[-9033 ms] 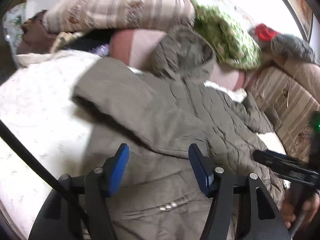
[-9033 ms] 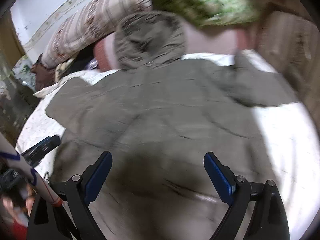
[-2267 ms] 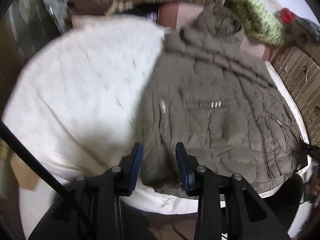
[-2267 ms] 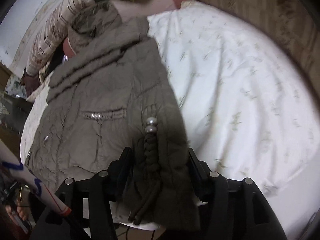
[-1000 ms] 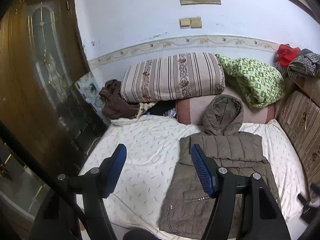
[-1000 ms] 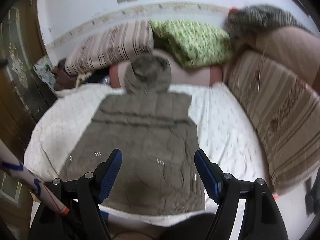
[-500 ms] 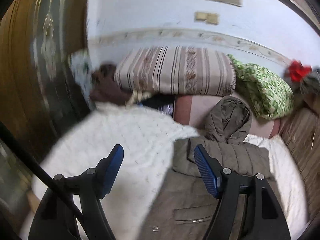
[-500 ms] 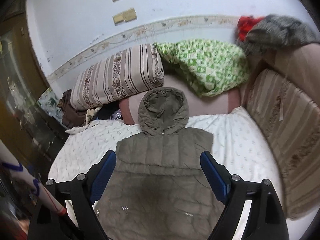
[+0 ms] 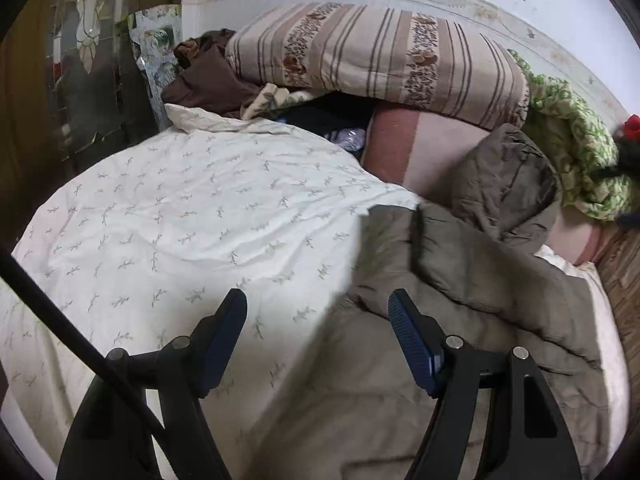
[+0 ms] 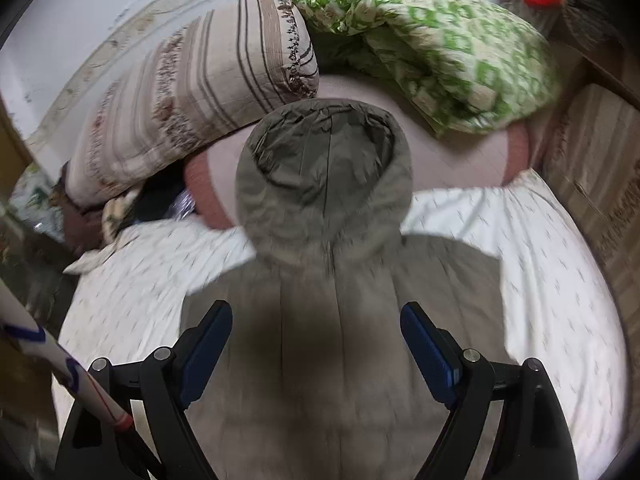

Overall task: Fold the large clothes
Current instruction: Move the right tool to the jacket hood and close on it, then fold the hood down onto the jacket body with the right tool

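Bare patterned bedsheet [image 9: 192, 216] lies wide open left of the olive hooded jacket [image 9: 472, 320], with room for the left tool [image 9: 316, 336], whose blue pads stand apart holding nothing. Right of the jacket a narrower strip of sheet [image 10: 552, 264] runs along the striped sofa back [image 10: 600, 168]. Ahead, the striped pillow [image 9: 376, 56], pink bolster [image 10: 452, 152] and green quilt [image 10: 432, 44] wall off the bed's head. The right tool [image 10: 316, 344], spread wide, hangs above the jacket.
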The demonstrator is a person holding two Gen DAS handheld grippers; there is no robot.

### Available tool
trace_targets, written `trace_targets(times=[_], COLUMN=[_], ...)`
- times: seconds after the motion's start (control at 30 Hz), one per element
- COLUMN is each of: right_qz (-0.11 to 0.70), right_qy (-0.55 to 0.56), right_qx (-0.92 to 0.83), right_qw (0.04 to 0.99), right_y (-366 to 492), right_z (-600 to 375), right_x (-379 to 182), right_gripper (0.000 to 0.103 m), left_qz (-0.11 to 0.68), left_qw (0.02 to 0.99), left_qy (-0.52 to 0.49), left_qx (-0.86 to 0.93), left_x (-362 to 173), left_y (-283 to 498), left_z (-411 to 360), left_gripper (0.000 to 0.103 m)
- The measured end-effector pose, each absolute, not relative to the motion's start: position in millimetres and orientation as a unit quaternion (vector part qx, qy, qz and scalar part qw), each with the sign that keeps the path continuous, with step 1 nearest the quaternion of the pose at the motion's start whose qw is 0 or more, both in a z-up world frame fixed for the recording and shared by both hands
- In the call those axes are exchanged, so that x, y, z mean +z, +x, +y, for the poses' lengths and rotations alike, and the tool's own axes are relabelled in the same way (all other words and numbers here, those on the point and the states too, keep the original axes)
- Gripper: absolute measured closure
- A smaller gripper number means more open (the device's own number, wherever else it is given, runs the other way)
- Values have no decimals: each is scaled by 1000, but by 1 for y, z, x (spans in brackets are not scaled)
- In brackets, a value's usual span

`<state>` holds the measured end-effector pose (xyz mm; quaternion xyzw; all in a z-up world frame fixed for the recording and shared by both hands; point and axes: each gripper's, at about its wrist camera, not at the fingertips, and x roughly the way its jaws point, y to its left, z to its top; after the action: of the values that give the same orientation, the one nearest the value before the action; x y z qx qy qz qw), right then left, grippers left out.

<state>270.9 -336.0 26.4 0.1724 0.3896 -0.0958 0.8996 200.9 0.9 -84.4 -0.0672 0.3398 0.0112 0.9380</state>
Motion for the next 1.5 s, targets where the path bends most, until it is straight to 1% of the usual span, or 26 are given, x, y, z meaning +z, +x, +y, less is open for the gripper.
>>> trace_targets(times=[0.1,0.23,0.37,0.53,0.63,0.67,0.7,0.73,0.77,0.8,0.83,0.97,1.1,1.2,1.27,1.33,1.4,1.5], right_qz=[379,369,363,366,371,374,374,376,387,391,389,380,379,383,387,400,420,463], right_qy=[178,183,175,165,186,199,207,222,245,254,257,194,138,127,126,126,138,167], right_qx=[-112,-124,-128,-167,-172,-171,-168,-159,-135,-124,-117,-94,-58,-32,-21,-12,-8,-7], right_qw=[901,903,906,901,894,890,888,885,879,876,877,900,913,915,913,908,897,870], right_y=[330,402,457,497,510,513,513,512,511,509,502,458,386,323,286,254,233,231], right_z=[-334,-326,-313,-313,-321,-325,-327,-330,-333,-334,-334,-312,-282,-266,-254,-243,-235,-228], right_x=[23,19,16,4,-7,-12,-14,-17,-19,-19,-16,16,39,41,32,12,-19,-74], right_gripper=[13,13,13,13,14,15,32,65,83,93,93,95,96,96,96,96,96,97], left_qz=[343,352,373,383,390,394,398,400,401,402,402,400,396,393,392,392,393,395], left_qw=[937,935,926,922,919,918,916,915,914,914,914,914,915,915,916,915,914,913], left_qy=[-58,-53,-57,-54,-50,-51,-51,-52,-52,-54,-56,-69,-80,-87,-89,-96,-99,-99], left_qx=[18,8,-1,-4,-9,-11,-13,-13,-13,-13,-13,-13,-9,-1,4,7,13,23], left_x=[-99,-105,-115,-122,-126,-127,-129,-130,-130,-130,-130,-126,-122,-119,-119,-119,-120,-122], left_y=[210,220,228,231,233,234,235,235,236,236,236,233,229,227,228,229,230,232], left_z=[11,15,16,13,10,10,9,9,9,10,10,16,24,31,36,40,44,46], left_gripper=[31,31,31,31,31,31,31,31,31,31,31,31,31,31,31,31,31,31])
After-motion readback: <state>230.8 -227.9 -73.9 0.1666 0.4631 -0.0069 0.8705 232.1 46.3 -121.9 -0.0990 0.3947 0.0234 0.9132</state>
